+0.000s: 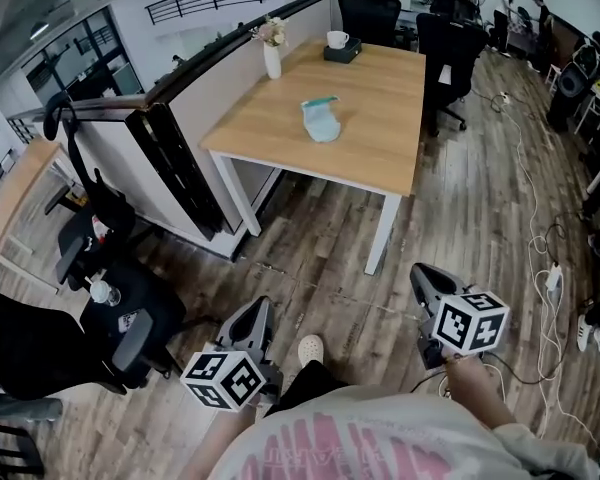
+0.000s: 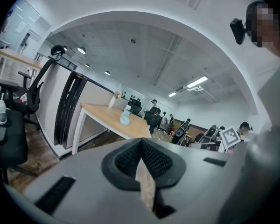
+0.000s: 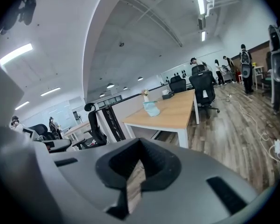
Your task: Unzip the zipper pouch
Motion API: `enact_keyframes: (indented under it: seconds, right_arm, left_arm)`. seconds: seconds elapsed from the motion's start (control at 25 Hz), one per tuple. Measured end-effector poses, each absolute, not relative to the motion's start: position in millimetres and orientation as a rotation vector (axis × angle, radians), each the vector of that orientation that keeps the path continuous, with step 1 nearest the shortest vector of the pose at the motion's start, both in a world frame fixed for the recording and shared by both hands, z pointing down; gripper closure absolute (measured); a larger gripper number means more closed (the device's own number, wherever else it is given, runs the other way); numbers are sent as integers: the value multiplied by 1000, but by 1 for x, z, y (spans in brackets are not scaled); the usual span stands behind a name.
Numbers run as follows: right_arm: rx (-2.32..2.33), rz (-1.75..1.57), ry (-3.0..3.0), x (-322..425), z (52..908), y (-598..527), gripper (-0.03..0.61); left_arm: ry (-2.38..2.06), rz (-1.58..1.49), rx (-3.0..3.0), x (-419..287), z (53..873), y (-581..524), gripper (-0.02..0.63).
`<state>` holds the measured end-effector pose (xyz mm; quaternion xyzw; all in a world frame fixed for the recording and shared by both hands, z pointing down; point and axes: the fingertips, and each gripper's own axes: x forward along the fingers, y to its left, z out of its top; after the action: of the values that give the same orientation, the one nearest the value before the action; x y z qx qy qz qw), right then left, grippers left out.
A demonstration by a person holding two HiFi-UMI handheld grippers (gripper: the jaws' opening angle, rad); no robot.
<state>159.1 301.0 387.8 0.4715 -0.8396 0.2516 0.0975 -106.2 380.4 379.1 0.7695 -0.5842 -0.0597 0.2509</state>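
Closed and empty, the left gripper [image 2: 142,164] shows its two dark ribbed pads pressed together in the left gripper view, with nothing caught between them. The right gripper [image 3: 136,164] stands the same way in its own view: jaws together, nothing held. In the head view both sit low and close to the person's body, each with its marker cube turned up towards the camera, over the wood-plank floor [image 1: 320,268]. A pale shoe [image 1: 310,348] peeks out between them.

The zipper pouch [image 1: 322,118] is pale blue and lies on the bare top of the wooden table [image 1: 380,138], roughly mid-table and a little towards its left edge. It is well apart from both grippers, with a stretch of floor between. From this far off I cannot tell whether its zip is open or closed.

A white vase [image 1: 271,56] with flowers stands at the table's far left edge beside the partition, and a white cup [image 1: 337,39] rests on a dark box at the far end. Black office chairs [image 1: 445,43] stand beyond the table, and white cables [image 1: 525,168] trail across the floor on the right
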Motion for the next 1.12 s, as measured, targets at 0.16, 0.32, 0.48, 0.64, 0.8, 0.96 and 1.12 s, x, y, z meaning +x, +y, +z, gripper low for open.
enact_keyframes:
  seconds: [0.16, 0.32, 0.48, 0.64, 0.8, 0.96, 1.12]
  right_arm:
    - [1412, 732, -2481, 140, 384, 249, 580]
    - [1433, 703, -2509, 115, 367, 192, 580]
    - [1468, 666, -2545, 92, 346, 145, 580]
    - [1513, 653, -2530, 81, 346, 116, 580]
    - [1519, 650, -2474, 74, 363, 97, 580]
    - [1489, 725, -2395, 67, 398, 90, 580]
    - [1459, 799, -2350, 61, 423, 77, 580]
  left_arm:
    - [-1570, -183, 2093, -126, 375, 319, 614]
    - [-1543, -232, 2179, -147, 345, 255, 612]
    - [-1517, -240, 2228, -164, 330, 199, 612]
    - [-1465, -233, 2269, -175, 328, 159, 612]
    - [-1403, -195, 2304, -173, 338, 127, 612]
    - [-1346, -159, 2293, -167, 361, 107, 612]
    - [-1306, -142, 2251, -159, 384, 86, 612]
